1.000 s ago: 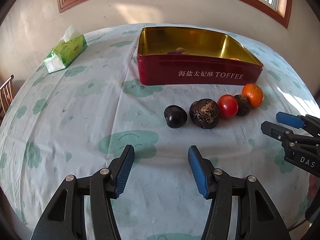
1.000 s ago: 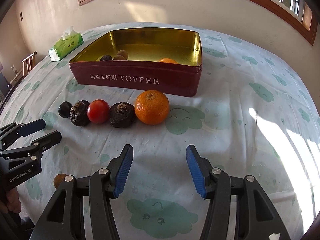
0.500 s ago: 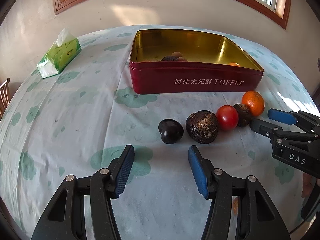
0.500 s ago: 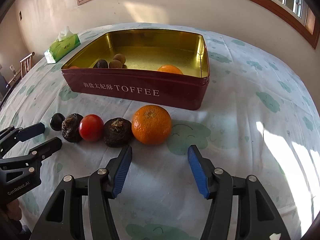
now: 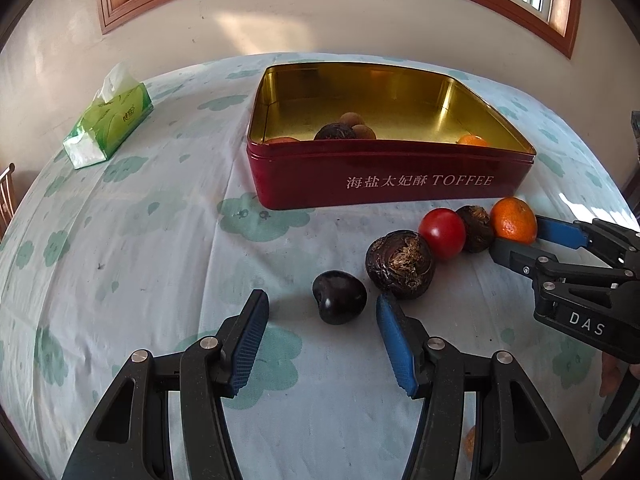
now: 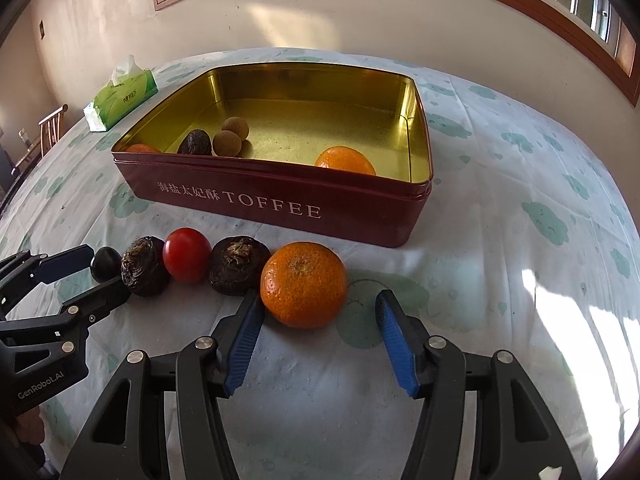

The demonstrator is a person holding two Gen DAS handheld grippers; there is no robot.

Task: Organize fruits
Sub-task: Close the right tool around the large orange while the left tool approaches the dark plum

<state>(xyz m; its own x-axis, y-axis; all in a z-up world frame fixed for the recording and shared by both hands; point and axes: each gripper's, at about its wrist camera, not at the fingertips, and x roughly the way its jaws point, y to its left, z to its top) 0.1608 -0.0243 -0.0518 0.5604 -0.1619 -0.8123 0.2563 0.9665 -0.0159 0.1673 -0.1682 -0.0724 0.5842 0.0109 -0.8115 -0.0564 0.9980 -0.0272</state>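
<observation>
On the cloud-printed tablecloth (image 6: 520,168) a row of fruit lies in front of the red rectangular toffee tin with gold inside (image 6: 280,200). The left gripper (image 5: 322,330) stands partly open and holds nothing, its blue pads flanking the near side of the glossy dark purple plum (image 5: 339,297) without touching. The right gripper (image 6: 316,334) is likewise partly open and empty, its pads either side of the round orange mandarin (image 6: 303,284), the left pad close against the peel
</observation>
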